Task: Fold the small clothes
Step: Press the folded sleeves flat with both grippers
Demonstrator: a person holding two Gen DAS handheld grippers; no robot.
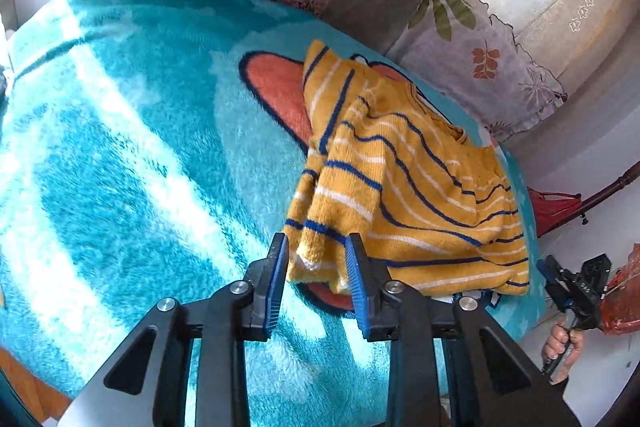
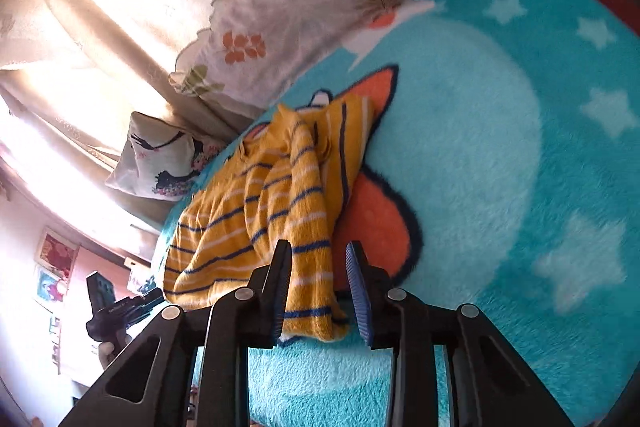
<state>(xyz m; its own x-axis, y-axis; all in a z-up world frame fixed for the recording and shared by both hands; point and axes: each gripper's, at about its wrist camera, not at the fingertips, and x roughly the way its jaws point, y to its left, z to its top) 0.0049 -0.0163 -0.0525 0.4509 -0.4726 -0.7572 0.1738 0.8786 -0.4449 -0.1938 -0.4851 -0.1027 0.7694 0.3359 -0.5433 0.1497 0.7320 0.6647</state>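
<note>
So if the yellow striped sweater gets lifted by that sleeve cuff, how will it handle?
The yellow striped sweater will probably go floppy: its knit already lies in soft folds. It looks light, so it should lift easily. The fuzzy blanket may cling to it, so it will likely drag, not slide.

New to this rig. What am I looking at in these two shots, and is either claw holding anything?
No robot arm here: a person carries a handheld two-finger claw in each hand, and each claw has a fisheye camera looking out along its fingers. One picture is from the left claw, the other from the right claw.

On the fluffy turquoise blanket lies a crumpled yellow striped sweater. Patterned pillows sit behind it.

Both claws are open, each with a sweater edge between its fingers, gripping nothing yet. The other claw shows at the edge of each view.
</note>
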